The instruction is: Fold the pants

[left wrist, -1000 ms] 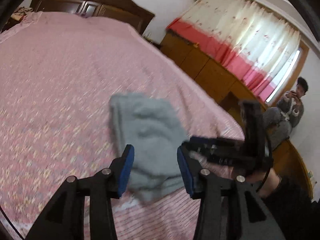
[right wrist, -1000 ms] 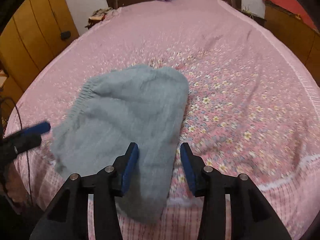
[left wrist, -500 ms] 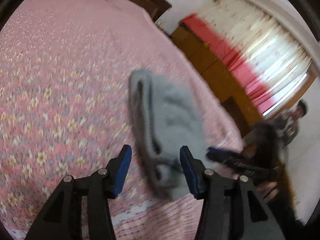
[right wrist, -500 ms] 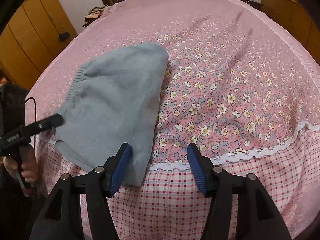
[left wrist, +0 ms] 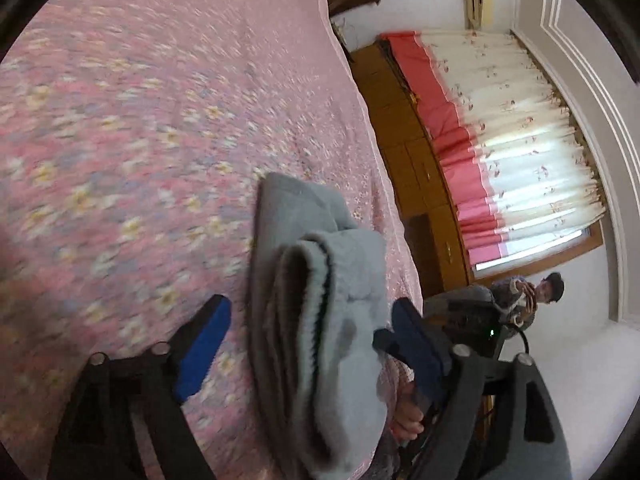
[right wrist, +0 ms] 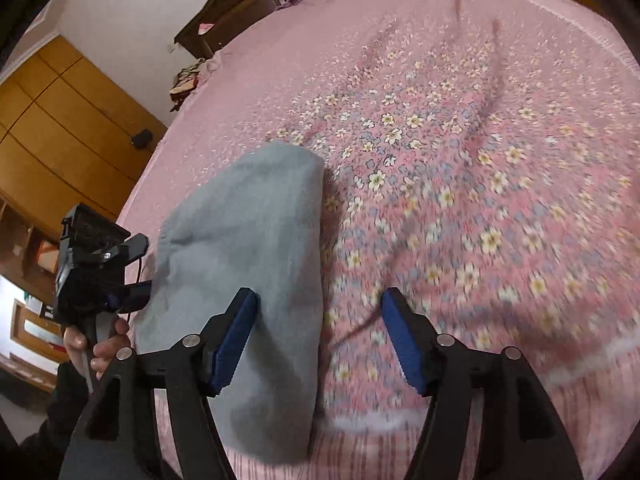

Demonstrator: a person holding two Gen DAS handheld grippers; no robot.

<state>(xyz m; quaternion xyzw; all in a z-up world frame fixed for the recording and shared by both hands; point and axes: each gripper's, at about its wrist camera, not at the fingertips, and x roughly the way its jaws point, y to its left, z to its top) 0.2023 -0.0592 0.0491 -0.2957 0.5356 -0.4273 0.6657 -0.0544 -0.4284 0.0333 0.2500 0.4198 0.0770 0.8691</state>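
Note:
The grey fleece pants [right wrist: 256,264] lie folded into a thick bundle near the foot edge of the pink flowered bed [right wrist: 460,152]. In the left wrist view the pants [left wrist: 320,320] show their stacked folded edges, standing between the fingers of my open left gripper [left wrist: 308,344], without being clamped. My right gripper [right wrist: 320,340] is open and empty; its left finger is over the bundle's right edge, its right finger over bare bedspread. The left gripper [right wrist: 100,264] also shows in the right wrist view, at the bundle's left side.
Wooden wardrobes [right wrist: 48,140] stand left of the bed. A dark headboard [right wrist: 248,4] is at the far end. A low wooden cabinet [left wrist: 412,152] under a red and white curtain [left wrist: 500,140] runs along the other side. A seated person [left wrist: 520,300] is by the window.
Both grippers have swung and tilted. The left gripper has moved in on the bundle's folded edge. The right gripper has opened wider and moved closer to the bundle. The pants have stayed folded.

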